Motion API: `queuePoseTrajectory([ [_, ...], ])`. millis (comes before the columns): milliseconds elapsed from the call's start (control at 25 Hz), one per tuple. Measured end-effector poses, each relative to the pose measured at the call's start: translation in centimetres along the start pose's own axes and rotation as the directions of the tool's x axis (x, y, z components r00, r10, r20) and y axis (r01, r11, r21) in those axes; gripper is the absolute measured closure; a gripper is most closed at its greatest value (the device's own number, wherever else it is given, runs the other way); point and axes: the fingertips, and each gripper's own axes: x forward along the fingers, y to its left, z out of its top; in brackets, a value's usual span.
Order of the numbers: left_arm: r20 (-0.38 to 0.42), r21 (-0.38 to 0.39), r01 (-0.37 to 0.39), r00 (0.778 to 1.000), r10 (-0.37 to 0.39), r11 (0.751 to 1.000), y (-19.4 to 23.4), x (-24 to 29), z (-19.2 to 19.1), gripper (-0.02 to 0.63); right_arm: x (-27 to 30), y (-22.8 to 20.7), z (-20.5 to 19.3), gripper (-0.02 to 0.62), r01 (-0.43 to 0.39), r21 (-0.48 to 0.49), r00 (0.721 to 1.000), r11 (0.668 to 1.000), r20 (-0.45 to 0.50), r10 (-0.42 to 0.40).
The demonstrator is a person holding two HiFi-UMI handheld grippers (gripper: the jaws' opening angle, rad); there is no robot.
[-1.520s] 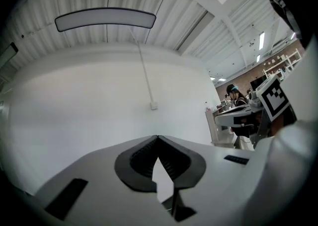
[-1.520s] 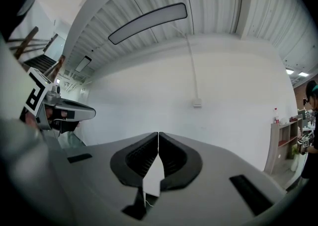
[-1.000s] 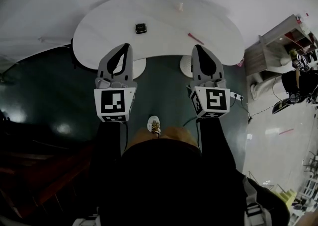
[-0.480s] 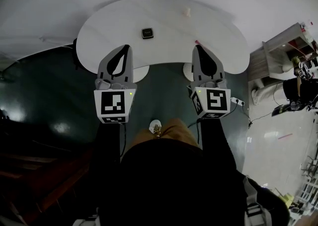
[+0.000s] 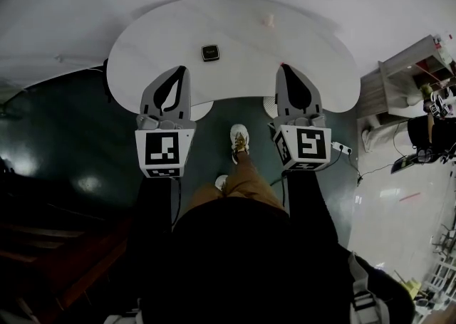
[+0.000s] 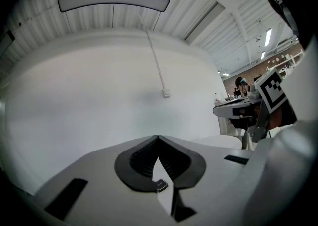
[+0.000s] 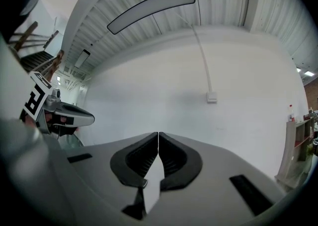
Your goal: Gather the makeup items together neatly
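On the white curved table [image 5: 153, 38] lie a small black compact [image 5: 210, 53], a little cream bottle [image 5: 268, 21] near the far edge, and a thin red stick [image 5: 282, 66] that peeks out at the tip of my right gripper. My left gripper [image 5: 182, 68] is held level over the table's near edge, shut and empty. The compact [image 6: 161, 186] shows low down in the left gripper view, through the slit behind the closed left gripper [image 6: 158, 136] tips. My right gripper [image 5: 283, 68] is also shut and empty, and its jaws meet at the right gripper [image 7: 158, 133] tip.
A person's white shoe [image 5: 240, 137] stands on the dark green floor between the grippers. A power strip [image 5: 340, 146] and cables lie on the floor at the right. A grey shelf unit [image 5: 406, 59] stands beside the table's right end. A white wall is behind the table.
Both grippers have come forward over the table's near edge. The red stick has slid almost wholly under the right gripper's tip. A foot has stepped forward.
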Motion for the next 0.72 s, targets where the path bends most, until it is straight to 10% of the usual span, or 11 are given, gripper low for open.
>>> queuePoseTrajectory([
  [720,-0.062,0.025,-0.087,0.994,0.089,0.996,3.8,10.8,-0.2,0.592,13.7,-4.2,-0.4,0.568,-0.116,0.050,0.993,0.992,0.026,0.115],
])
